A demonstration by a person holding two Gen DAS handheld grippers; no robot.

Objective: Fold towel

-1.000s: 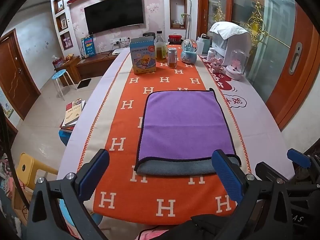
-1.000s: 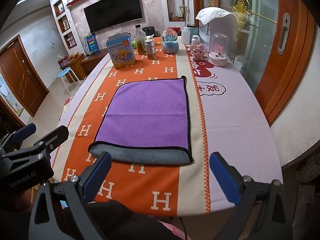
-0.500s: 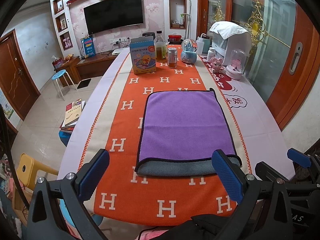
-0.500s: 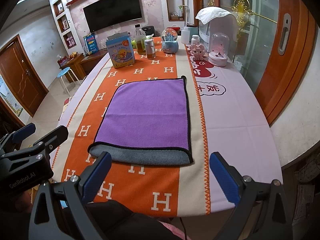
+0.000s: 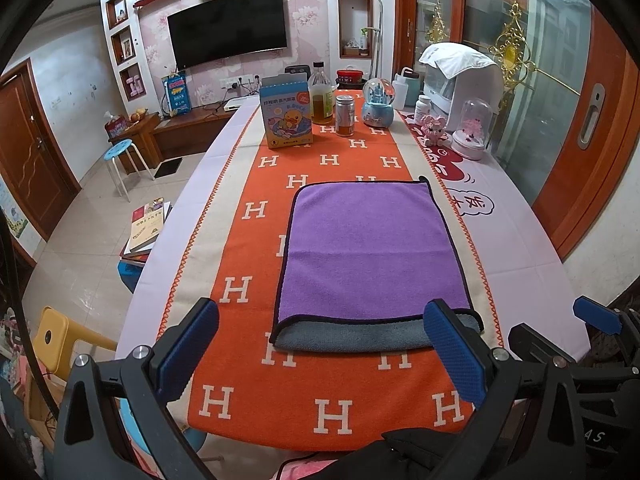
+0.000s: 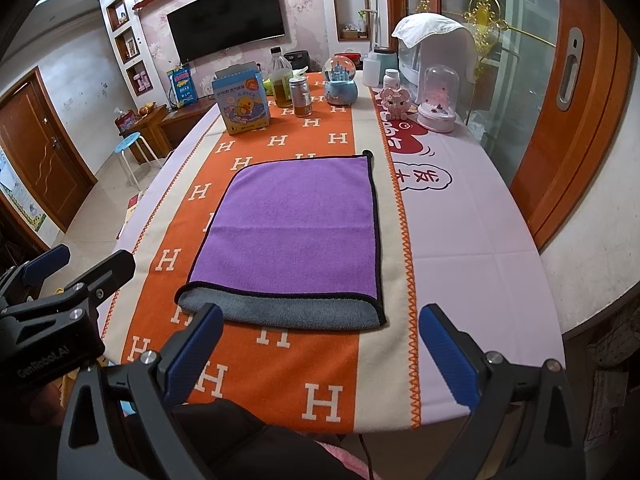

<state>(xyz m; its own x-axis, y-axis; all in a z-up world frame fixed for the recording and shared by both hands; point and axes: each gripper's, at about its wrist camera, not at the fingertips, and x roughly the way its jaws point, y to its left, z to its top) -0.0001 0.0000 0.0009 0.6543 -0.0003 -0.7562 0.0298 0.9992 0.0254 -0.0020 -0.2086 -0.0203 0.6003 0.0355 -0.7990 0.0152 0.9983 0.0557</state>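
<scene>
Towel (image 6: 294,224) lies folded at centre, grey underside showing at 6 o'clock; right gripper (image 6: 320,354) spread wide, left gripper (image 6: 60,280) at 9.

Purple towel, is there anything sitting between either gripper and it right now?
Nothing visible. Only bare orange table runner separates the open left gripper and open right gripper from the purple towel. The duck box and bottles stand beyond it.

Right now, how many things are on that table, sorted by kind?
Towels: 1, purple towel
Boxes: 1, duck box
Bottles and jars: 4, oil bottle, spice jar, white bottle, pill bottle
Ornaments: 3, snow globe, pink toy, glass dome
Appliances: 1, covered appliance
Total: 10
</scene>
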